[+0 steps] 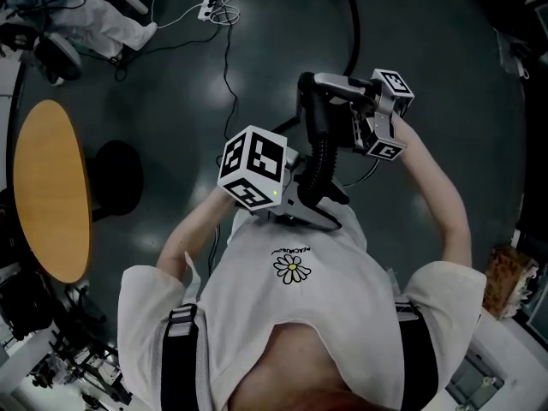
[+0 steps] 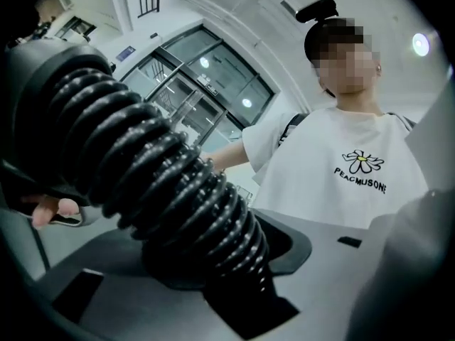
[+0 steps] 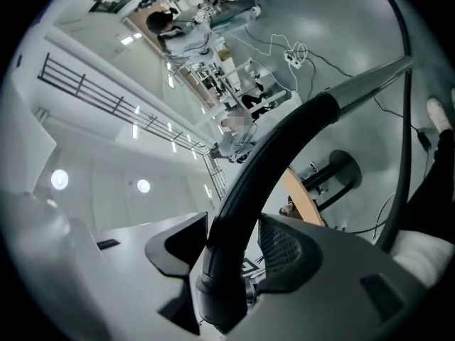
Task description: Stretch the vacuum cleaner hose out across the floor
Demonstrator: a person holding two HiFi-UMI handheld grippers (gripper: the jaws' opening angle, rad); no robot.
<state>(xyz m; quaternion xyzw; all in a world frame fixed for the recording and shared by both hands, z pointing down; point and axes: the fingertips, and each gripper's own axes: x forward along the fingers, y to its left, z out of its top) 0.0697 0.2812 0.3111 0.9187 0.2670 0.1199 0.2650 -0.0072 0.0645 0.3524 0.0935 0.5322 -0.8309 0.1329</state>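
One black ribbed flexible vacuum cleaner hose (image 2: 163,183), held up in front of the person's white T-shirt (image 1: 291,315) and well above the dark grey floor (image 1: 428,32), is gripped between the part-closed jaws of the left tool (image 2: 213,258), its smooth black curved end pipe (image 3: 284,139) being gripped likewise by the right tool (image 3: 227,251).

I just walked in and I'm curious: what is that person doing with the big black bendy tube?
A person is holding a vacuum cleaner hose up in front of their chest with two hand-held tools. The left tool is clamped on the ribbed part, and the right tool grips the curved pipe at the end. The hose isn't stretched out across the floor yet.
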